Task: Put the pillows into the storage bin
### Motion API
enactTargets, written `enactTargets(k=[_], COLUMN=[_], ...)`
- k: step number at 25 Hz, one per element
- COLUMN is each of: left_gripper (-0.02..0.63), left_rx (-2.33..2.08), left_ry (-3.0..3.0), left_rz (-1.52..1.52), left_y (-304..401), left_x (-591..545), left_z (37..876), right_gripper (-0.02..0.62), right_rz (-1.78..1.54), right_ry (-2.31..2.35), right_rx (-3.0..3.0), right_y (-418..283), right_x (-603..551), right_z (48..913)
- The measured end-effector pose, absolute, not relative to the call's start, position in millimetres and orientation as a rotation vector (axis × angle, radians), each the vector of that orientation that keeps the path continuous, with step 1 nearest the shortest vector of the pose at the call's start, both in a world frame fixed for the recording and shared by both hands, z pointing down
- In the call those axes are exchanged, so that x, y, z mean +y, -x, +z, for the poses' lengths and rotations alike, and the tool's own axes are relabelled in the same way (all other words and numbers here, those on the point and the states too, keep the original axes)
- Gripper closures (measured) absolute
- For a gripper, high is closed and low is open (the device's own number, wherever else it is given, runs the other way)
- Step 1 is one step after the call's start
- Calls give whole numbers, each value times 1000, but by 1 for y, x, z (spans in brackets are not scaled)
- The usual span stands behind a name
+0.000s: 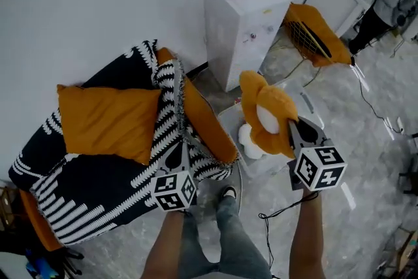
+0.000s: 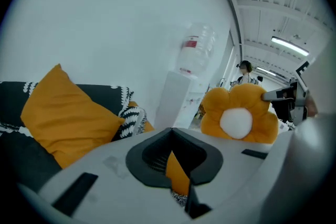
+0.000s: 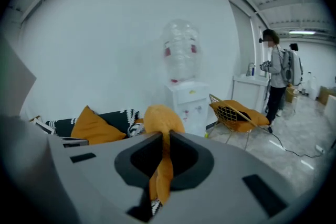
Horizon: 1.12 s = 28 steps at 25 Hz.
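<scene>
The sofa is draped in a black-and-white woven throw, and a plump square pillow of smooth orange cloth leans on its back, not yet collected. Beside the sofa's arm a clear plastic bin stands on the floor, close enough to be loaded without walking. The flower pillow, with orange petals around a fuzzy white centre, hangs just above the bin. It droops because the right gripper pinches only one petal edge, probably so it can fall straight in. The left gripper waits at the sofa's edge, its jaws apparently pressed together on nothing.
</scene>
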<state>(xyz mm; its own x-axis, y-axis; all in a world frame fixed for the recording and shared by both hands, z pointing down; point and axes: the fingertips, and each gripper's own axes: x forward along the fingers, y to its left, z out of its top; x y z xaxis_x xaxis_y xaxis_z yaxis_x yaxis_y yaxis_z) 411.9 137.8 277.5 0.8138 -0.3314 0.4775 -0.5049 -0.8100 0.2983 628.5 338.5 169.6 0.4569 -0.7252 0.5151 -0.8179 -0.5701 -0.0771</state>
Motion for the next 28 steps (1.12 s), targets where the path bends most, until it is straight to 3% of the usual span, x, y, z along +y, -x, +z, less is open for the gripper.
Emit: enactTargets(k=[11, 24, 28], left_gripper=[595, 595, 595], left_rx=[-472, -395, -410], left_ry=[-2679, -2624, -2606], left_rz=[698, 842, 821], left_y=[-503, -549, -556], left_x=[209, 225, 221], left_z=[348, 439, 442], right_gripper=[575, 574, 535], right_rz=[888, 1020, 1043], right_ry=[-2601, -2557, -2602], right_rx=[-1075, -997, -990], right_y=[-714, -754, -781], right_x=[446, 461, 465], right_z=[303, 446, 474])
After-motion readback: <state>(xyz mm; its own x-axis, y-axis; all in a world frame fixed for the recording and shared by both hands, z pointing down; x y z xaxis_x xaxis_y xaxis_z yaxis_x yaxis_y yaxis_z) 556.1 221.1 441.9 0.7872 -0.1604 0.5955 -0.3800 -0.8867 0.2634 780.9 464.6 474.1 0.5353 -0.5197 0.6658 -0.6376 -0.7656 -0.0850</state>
